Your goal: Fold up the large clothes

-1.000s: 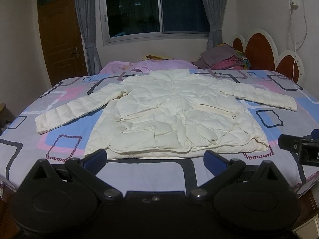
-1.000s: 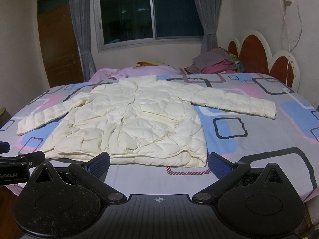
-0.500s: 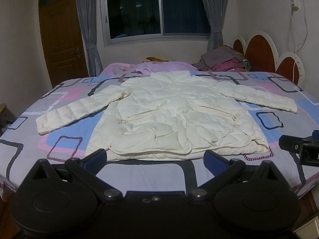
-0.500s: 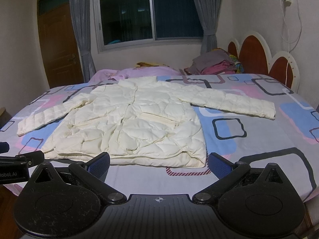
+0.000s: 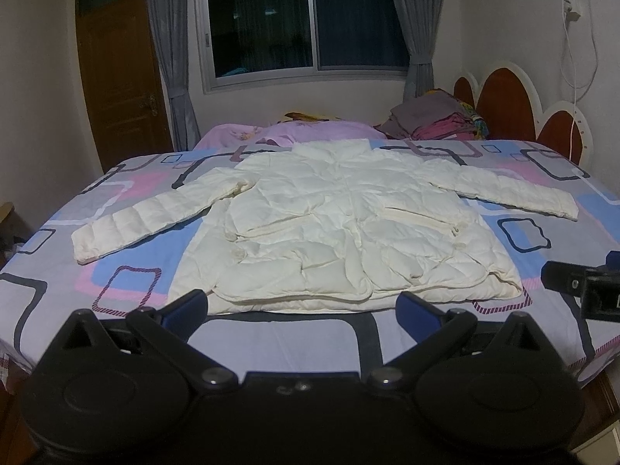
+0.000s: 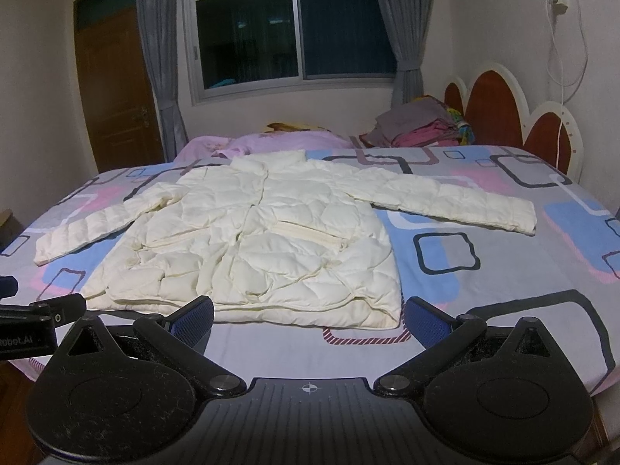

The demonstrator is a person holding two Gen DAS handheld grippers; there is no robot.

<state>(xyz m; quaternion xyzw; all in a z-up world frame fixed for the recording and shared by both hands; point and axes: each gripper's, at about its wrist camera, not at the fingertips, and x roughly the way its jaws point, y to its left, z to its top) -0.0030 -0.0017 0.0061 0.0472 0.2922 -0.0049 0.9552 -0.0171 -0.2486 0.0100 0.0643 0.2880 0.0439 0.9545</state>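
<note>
A cream quilted puffer jacket [image 5: 341,224] lies flat, front up, on the patterned bed, both sleeves spread out to the sides, hem toward me. It also shows in the right wrist view [image 6: 255,240]. My left gripper [image 5: 302,306] is open and empty, hovering just in front of the hem near the bed's front edge. My right gripper [image 6: 308,316] is open and empty, in front of the hem's right corner. The right gripper's body shows at the right edge of the left wrist view [image 5: 581,283].
The bed sheet [image 5: 279,333] is grey with blue and pink squares. A stack of folded clothes [image 5: 430,120] sits at the far right by the headboard [image 5: 507,104]. A pink blanket [image 5: 294,131] lies at the far edge. A door [image 5: 116,89] and window stand behind.
Both grippers have drifted slightly; the jacket sits a little lower in both views. The jacket itself has not moved and both grippers stay open.
</note>
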